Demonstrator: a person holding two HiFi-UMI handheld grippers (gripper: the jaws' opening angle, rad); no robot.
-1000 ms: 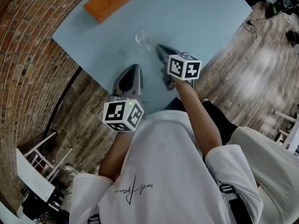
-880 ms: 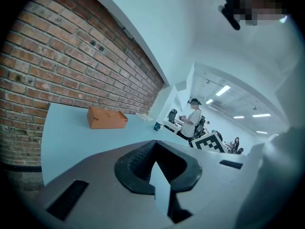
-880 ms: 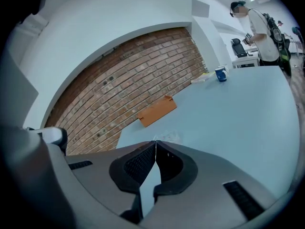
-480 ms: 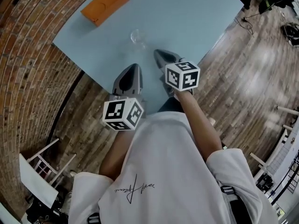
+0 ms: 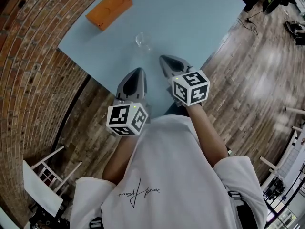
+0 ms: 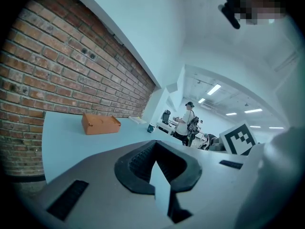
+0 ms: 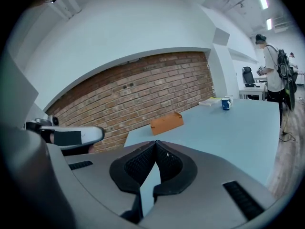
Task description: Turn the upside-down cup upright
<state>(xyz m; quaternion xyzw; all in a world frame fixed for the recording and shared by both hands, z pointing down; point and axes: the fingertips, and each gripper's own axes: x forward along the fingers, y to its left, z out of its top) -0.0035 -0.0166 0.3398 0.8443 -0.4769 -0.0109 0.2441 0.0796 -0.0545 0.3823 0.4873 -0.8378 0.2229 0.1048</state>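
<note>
A clear glass cup (image 5: 141, 40) stands on the light blue table (image 5: 190, 18), just beyond both grippers; I cannot tell which way up it is. My right gripper (image 5: 163, 58) is shut and empty, a short way to the near right of the cup and not touching it. My left gripper (image 5: 137, 71) hangs shut over the table's near edge, further back from the cup. In the left gripper view the jaws (image 6: 153, 145) meet with nothing between them, as they do in the right gripper view (image 7: 155, 145). Neither gripper view shows the cup.
An orange box (image 5: 109, 8) lies at the table's far left, near the brick wall (image 5: 28, 56). A blue mug (image 7: 226, 103) stands at the table's far end. A person (image 7: 274, 68) stands beyond it. A white chair (image 5: 43, 173) stands on the floor at lower left.
My right gripper has drawn back from the cup towards me, risen and rolled. The left gripper has barely shifted. The cup stays where it was.
</note>
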